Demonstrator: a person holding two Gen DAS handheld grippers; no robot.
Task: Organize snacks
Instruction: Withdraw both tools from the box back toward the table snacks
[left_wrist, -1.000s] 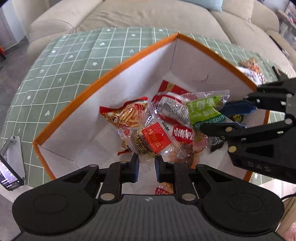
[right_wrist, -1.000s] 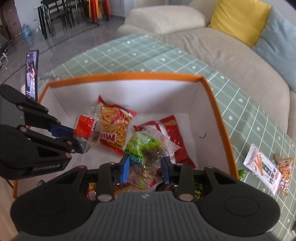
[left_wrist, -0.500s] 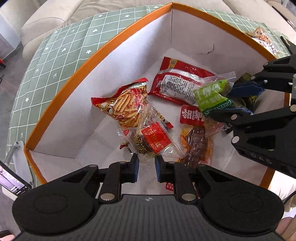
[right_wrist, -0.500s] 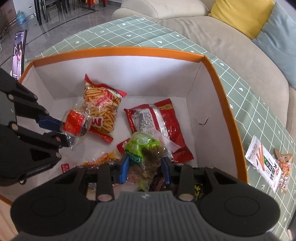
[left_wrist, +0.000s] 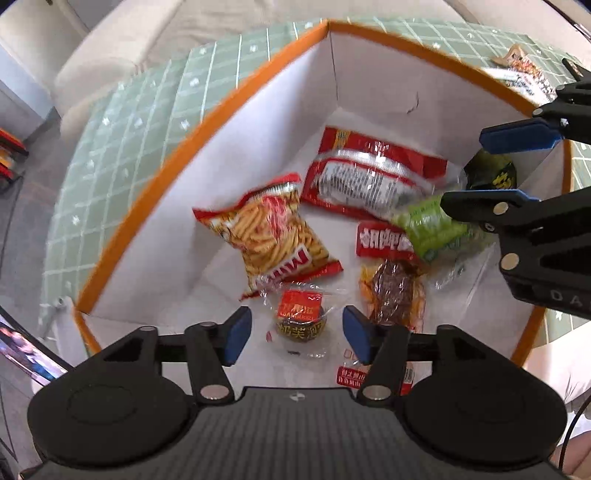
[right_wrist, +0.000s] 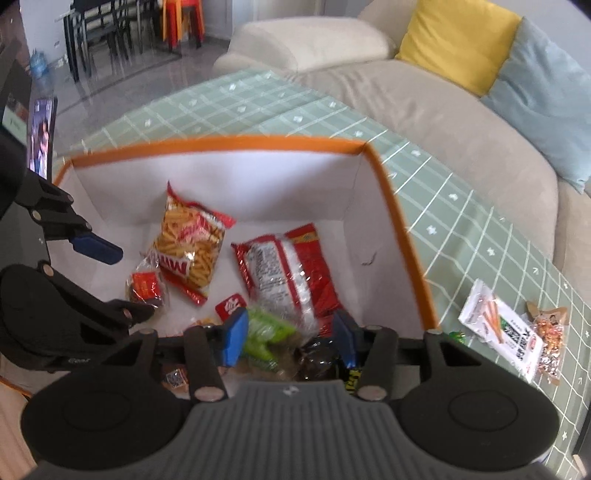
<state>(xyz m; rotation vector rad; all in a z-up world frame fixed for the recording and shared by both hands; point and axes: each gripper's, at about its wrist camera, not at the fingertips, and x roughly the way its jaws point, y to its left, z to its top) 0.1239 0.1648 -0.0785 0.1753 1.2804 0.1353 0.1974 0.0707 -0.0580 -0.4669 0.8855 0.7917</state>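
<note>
A white box with an orange rim stands on the green checked cloth and holds several snack packs. My left gripper hangs inside it and its jaws are opening. A small clear pack with a red label lies loose on the box floor below them. My right gripper is also opening. A green pack sits blurred between and under its fingers, and the pads do not press on it.
In the box lie a fries pack, a red pack with a clear window, a brown snack and a dark pack. Outside, right of the box, lie a white pack and a small brown one. A phone stands at the left, a sofa behind.
The left gripper opened and let the red-label pack drop to the box floor. The right jaws widened and the green pack slipped down out of their grip.
</note>
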